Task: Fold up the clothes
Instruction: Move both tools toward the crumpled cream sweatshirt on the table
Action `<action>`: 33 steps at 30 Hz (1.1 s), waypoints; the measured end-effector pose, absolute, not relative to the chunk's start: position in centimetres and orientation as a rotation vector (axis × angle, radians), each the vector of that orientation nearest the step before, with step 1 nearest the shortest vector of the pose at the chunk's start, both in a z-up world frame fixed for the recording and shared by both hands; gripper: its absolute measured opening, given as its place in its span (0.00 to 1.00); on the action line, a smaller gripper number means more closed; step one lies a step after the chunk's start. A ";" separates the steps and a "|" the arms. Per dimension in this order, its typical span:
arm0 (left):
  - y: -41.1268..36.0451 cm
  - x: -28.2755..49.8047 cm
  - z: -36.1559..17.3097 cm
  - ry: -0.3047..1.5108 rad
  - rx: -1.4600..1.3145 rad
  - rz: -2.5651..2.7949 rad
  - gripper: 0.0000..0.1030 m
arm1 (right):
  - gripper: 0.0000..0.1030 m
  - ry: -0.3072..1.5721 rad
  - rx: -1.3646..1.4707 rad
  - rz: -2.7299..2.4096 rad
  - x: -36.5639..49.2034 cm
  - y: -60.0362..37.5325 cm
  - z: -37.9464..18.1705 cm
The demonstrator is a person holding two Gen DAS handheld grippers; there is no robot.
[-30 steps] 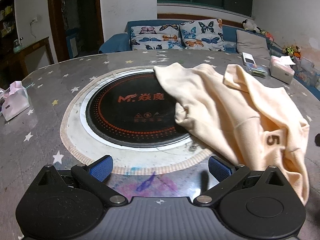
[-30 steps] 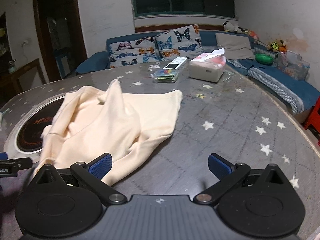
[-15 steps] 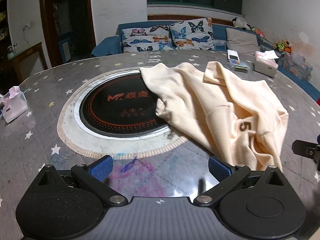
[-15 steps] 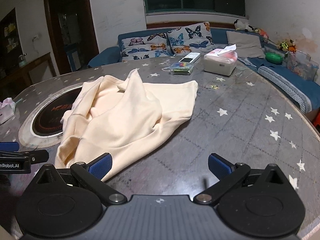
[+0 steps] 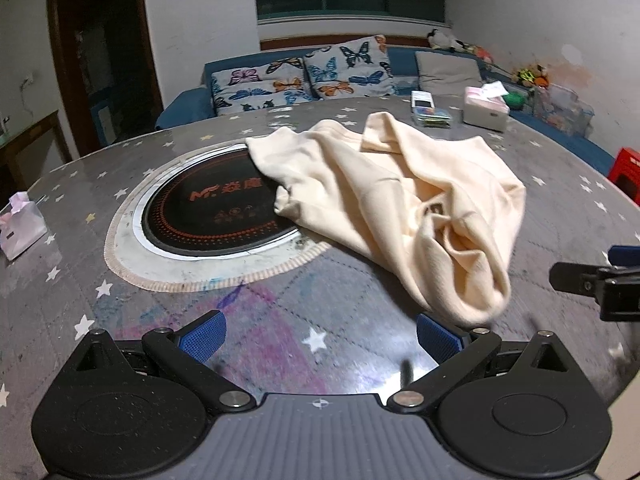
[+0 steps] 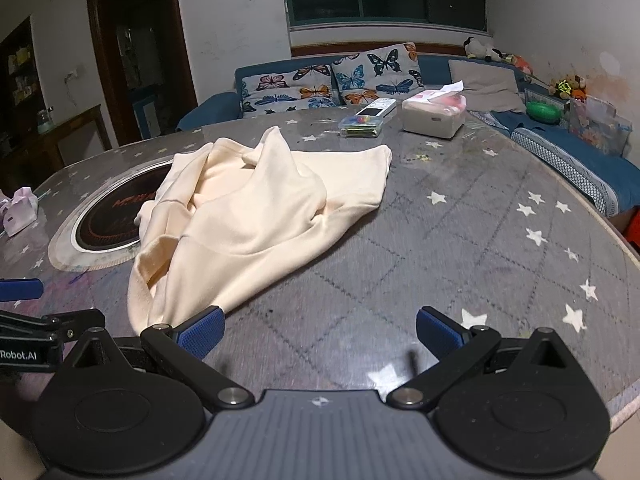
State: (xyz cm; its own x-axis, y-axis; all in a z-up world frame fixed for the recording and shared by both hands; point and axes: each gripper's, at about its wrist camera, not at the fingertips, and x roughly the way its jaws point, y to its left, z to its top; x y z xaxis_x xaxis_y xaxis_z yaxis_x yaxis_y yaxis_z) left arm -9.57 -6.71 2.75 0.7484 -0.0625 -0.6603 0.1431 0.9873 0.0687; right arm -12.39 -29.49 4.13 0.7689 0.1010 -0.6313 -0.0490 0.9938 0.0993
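Now, a round, star-patterned grey table (image 6: pixel 460 248) before a butterfly-cushioned sofa (image 6: pixel 320 84); rumpled cream sweatshirt (image 6: pixel 256 216) overlaps the black glass cooktop (image 5: pixel 216 212). Left gripper (image 5: pixel 320 334) and right gripper (image 6: pixel 318 332) gape, empty.

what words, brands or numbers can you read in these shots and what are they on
"Robot.AI": white print on the left gripper body, at the left edge of the right wrist view.
"M" logo followed by Chinese characters, too blurred to quote: orange print on the black cooktop.
Smaller orange marks below that logo: unreadable.
Dark patch on the cream shirt: creased, unreadable.
Box and remote: no legible print.
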 end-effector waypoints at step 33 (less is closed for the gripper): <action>-8.6 -11.2 2.0 0.721 0.214 -0.173 1.00 | 0.96 0.688 0.081 0.105 -13.9 -28.8 4.2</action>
